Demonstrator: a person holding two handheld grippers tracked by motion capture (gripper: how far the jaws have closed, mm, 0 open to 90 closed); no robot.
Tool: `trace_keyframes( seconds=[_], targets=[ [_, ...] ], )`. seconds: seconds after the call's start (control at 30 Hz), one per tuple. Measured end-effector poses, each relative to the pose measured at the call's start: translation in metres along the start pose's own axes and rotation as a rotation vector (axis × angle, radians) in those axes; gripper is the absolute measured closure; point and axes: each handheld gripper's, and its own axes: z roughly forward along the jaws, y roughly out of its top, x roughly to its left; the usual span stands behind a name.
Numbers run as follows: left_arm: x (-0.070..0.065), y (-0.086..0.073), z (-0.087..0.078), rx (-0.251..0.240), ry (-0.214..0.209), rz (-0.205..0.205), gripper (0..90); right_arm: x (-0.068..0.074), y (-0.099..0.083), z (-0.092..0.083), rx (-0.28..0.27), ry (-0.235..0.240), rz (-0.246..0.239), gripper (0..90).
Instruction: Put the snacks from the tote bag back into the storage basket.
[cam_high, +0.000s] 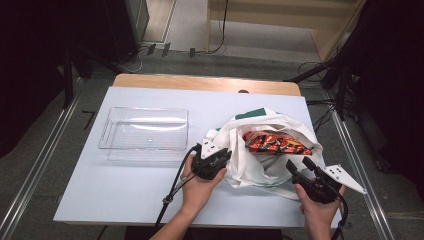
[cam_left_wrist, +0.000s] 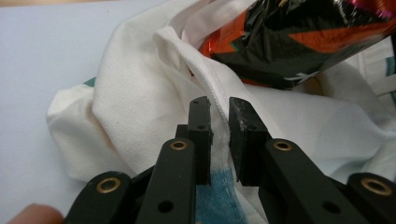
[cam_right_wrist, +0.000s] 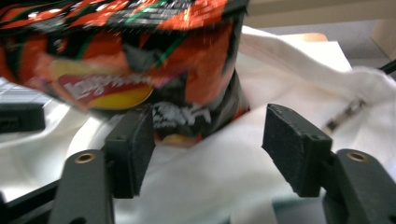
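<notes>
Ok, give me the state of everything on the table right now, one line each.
Tray: empty, upright, left of the bag.
Bag: lying slumped, mouth open.
Chip packet: inside the bag's mouth, partly sticking out.
Left gripper: fingers shut on the bag's hem.
Right gripper: open, fingers aimed at the chip packet, not touching it.

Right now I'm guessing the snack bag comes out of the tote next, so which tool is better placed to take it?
Probably the right tool: it is open and faces the orange snack bag. The left tool is shut on the white tote's hem, holding its mouth open.
</notes>
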Motion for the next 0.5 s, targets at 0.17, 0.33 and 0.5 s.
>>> trace_keyframes(
  seconds=[0.17,0.33,0.5],
  targets=[
    [0.001,-0.003,0.005,0.004,0.007,-0.01,80.1,0.0,0.013,0.021,0.015,0.042,-0.062,27.0],
    [0.001,-0.006,0.006,-0.013,0.001,-0.032,79.8,-0.003,0.023,0.044,0.04,0.085,-0.083,35.4],
    [0.001,-0.007,0.006,-0.021,0.001,-0.022,79.2,0.002,0.028,0.05,0.006,0.127,-0.11,81.8]
  ],
)
